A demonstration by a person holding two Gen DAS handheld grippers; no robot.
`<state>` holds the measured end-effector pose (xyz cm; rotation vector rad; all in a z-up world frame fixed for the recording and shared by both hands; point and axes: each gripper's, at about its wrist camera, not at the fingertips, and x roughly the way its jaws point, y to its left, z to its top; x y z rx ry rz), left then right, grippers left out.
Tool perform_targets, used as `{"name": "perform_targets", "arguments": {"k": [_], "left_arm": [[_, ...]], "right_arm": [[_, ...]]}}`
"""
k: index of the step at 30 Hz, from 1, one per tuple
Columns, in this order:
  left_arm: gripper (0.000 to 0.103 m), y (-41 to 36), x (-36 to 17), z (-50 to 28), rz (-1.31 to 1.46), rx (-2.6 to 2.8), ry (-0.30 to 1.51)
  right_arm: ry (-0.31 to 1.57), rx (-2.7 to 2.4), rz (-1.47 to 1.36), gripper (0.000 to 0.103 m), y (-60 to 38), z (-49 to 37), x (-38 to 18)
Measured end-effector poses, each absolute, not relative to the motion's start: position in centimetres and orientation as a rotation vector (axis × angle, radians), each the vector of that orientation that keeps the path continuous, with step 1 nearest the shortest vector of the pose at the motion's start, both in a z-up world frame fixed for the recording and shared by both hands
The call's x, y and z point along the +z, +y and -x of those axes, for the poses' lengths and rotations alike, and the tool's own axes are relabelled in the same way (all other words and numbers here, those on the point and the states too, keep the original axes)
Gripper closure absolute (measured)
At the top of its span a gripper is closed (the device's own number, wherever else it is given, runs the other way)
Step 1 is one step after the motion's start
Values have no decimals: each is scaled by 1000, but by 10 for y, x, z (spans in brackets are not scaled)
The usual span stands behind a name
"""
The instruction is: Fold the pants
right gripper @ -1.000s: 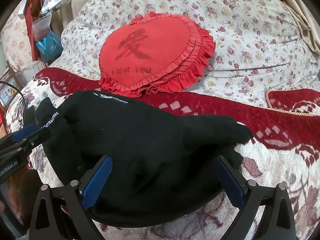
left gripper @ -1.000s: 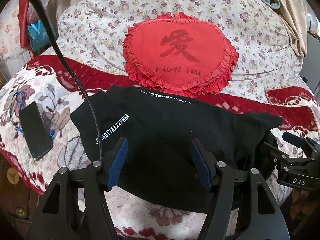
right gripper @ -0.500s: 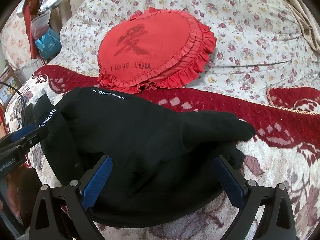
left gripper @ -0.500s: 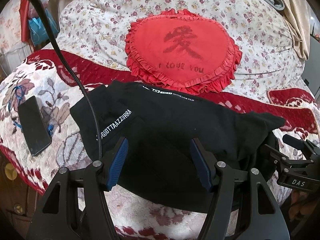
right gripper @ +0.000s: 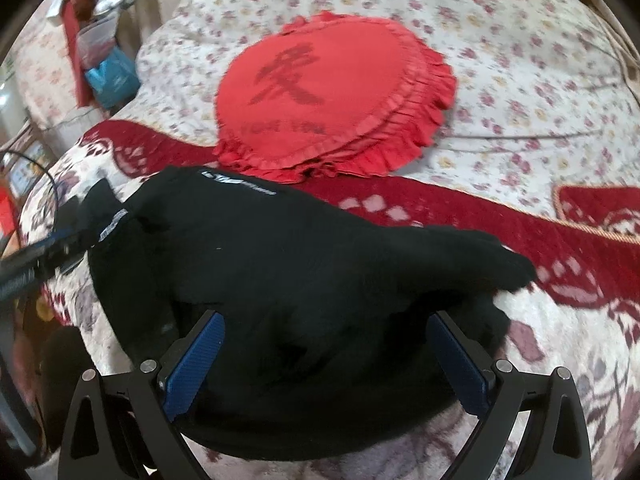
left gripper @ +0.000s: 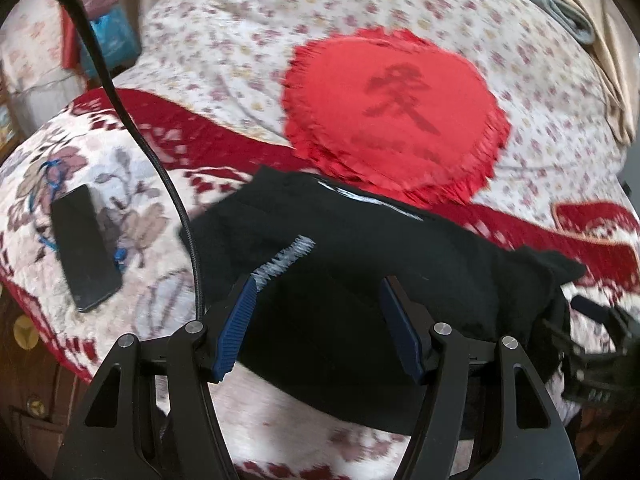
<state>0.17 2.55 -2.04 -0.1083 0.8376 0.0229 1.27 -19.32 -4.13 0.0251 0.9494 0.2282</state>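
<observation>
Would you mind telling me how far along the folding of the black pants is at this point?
Done: the black fabric pants already lie gathered into a compact bundle on the floral blanket. In hand: nothing; the left gripper and right gripper hover open over the bundle. Left: probably a final fold or tidying the loose end at the right.

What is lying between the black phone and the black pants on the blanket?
In the left wrist view, a black cable crosses the flowered blanket between the phone and the pants; nothing else lies there.
</observation>
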Motion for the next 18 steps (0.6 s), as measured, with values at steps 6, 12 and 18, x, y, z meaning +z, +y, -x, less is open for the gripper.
{"name": "perform_targets", "arguments": {"k": [6, 12, 18], "left_arm": [[39, 60, -21, -7, 149, 93, 854], [39, 74, -31, -12, 149, 122, 887], [39, 82, -40, -15, 157, 137, 912]], "right_arm": [[961, 353, -1, 3, -150, -30, -47], [987, 460, 33, 3, -107, -45, -58], [992, 481, 77, 3, -83, -53, -60]]}}
